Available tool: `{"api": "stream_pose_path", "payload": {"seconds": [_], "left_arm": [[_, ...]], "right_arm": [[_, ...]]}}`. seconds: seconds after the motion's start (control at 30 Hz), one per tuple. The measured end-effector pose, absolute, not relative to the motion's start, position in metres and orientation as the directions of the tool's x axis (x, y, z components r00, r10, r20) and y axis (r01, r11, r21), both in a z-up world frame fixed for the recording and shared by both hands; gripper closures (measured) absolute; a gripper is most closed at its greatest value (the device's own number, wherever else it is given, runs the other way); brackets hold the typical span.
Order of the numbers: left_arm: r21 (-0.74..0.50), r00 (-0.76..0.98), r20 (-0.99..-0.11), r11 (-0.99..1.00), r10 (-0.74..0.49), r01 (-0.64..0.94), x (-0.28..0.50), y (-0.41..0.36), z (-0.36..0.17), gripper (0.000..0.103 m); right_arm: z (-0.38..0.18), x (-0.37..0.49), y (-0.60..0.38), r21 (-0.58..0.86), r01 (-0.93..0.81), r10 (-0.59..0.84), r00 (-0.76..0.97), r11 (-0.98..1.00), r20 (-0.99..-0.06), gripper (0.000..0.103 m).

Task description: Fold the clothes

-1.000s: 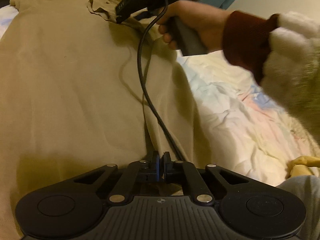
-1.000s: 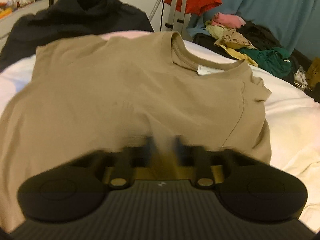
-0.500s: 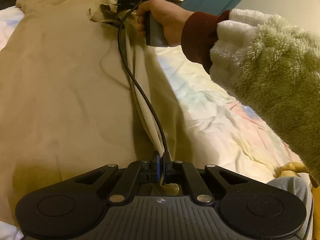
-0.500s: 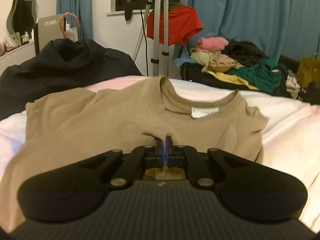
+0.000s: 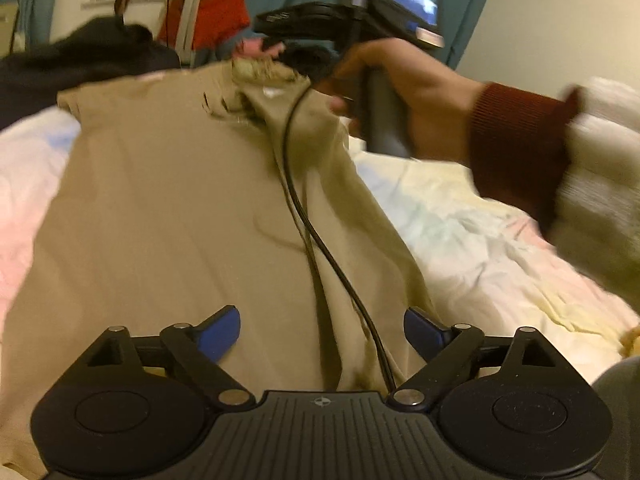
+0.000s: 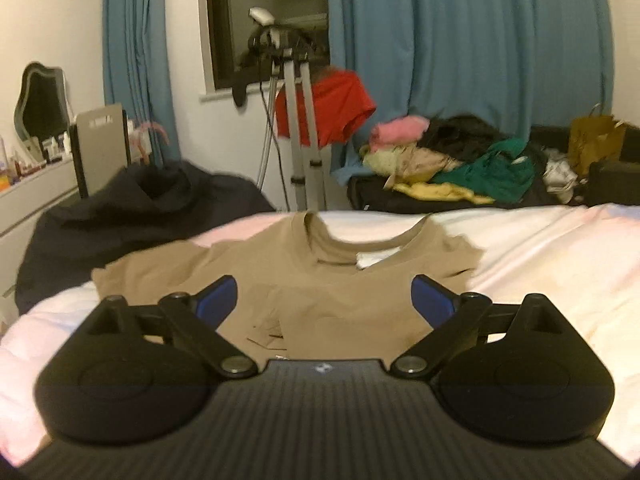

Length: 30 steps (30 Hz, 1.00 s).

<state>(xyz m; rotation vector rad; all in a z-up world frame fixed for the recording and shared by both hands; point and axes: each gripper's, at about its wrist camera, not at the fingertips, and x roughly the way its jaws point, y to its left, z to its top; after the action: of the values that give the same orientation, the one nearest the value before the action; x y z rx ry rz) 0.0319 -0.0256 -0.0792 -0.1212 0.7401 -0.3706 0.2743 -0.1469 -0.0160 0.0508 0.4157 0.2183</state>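
A tan T-shirt (image 5: 168, 208) lies on the bed, its right side folded in along a raised crease. My left gripper (image 5: 322, 330) is open just above the shirt's near hem and holds nothing. In the right wrist view the shirt (image 6: 320, 280) shows its collar and white label, with a folded flap near the fingers. My right gripper (image 6: 324, 300) is open above the shirt and holds nothing. The right gripper's body and the hand on it show in the left wrist view (image 5: 372, 92), over the shirt's far right shoulder.
The pale bedsheet (image 5: 472, 232) lies to the right of the shirt. A black garment (image 6: 132, 208) sits at the bed's far left. A tripod with a red cloth (image 6: 332, 108) and a pile of clothes (image 6: 460, 164) stand beyond the bed. A black cable (image 5: 320, 240) crosses the shirt.
Both grippers were shut on the shirt's edge half a second ago and are now open. The shirt's right side has dropped, folded inward. Both grippers have lifted.
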Motion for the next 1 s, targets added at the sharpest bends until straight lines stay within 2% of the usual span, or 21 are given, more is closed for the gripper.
{"api": "stream_pose_path", "payload": {"seconds": [0.1, 0.2, 0.33, 0.47, 0.63, 0.7, 0.87, 1.0], "left_arm": [[-0.236, 0.725, -0.576, 0.926, -0.378, 0.295, 0.022, -0.024, -0.068, 0.012], [-0.212, 0.791, -0.488, 0.929, -0.369, 0.302, 0.007, -0.023, -0.057, 0.007], [-0.194, 0.820, -0.420, 0.921, -0.390, 0.339, -0.009, -0.026, -0.049, 0.007], [-0.200, 0.835, -0.350, 0.904, -0.425, 0.377, -0.019, -0.028, -0.039, 0.007], [-0.153, 0.864, -0.213, 0.889, -0.455, 0.431, -0.038, -0.026, -0.019, 0.006], [-0.152, 0.867, -0.178, 0.884, -0.465, 0.443, -0.044, -0.024, -0.013, 0.006], [-0.155, 0.877, -0.120, 0.882, -0.464, 0.446, -0.052, -0.021, -0.001, 0.006], [-0.206, 0.892, -0.122, 0.890, -0.436, 0.407, -0.046, -0.009, -0.001, 0.005]], "right_arm": [[-0.001, 0.244, -0.160, 0.078, -0.181, 0.197, 0.909, 0.980, -0.366, 0.008], [0.012, 0.212, -0.177, 0.051, -0.143, 0.152, 0.933, 0.988, -0.325, 0.008], [0.020, 0.171, -0.198, -0.014, -0.110, 0.102, 0.959, 0.994, -0.266, 0.008], [0.018, 0.137, -0.218, 0.004, -0.061, 0.060, 0.969, 0.998, -0.240, 0.008], [-0.002, 0.109, -0.241, -0.014, -0.001, -0.002, 0.975, 1.000, -0.222, 0.008], [-0.008, 0.106, -0.251, 0.013, 0.016, -0.012, 0.970, 1.000, -0.245, 0.008], [-0.003, 0.091, -0.260, 0.129, 0.029, 0.000, 0.976, 0.991, -0.216, 0.008], [0.001, 0.078, -0.264, 0.225, 0.020, 0.022, 0.982, 0.974, -0.186, 0.008]]}}
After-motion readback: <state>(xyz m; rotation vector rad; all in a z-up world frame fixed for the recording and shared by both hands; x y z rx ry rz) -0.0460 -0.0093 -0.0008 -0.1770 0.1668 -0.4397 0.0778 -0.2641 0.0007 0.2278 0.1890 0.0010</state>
